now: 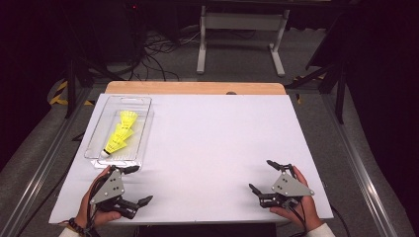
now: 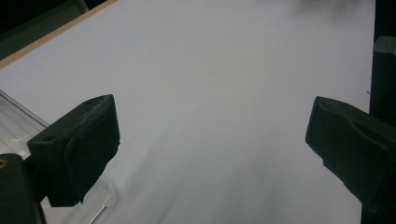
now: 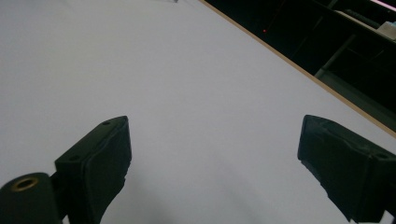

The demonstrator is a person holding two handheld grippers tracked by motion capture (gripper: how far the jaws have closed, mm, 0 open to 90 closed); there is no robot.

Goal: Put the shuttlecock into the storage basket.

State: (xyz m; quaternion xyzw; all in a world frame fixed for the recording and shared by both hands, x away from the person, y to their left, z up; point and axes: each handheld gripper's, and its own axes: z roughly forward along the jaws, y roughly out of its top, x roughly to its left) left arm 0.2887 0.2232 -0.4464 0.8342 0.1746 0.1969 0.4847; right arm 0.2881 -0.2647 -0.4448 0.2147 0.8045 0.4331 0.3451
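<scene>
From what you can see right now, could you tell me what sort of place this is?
Probably a lab or recording workspace: a white-covered table set among dark curtains, loose cables on the floor behind it, and a person holding the left gripper and right gripper.

Left hand-held gripper point(image 1: 134, 185): black frame, two black jaws, grey three-cornered plate on top with small dark screw holes, black cable trailing. Right hand-held gripper point(image 1: 262, 176): same build, grey plate, black cable. Jaw pads point(image 2: 91, 140) blocky, matte black; brass-coloured insert near base. Left wrist: dark beaded bracelet point(image 1: 76, 226). Right wrist: white sleeve cuff point(image 1: 316, 231).
</scene>
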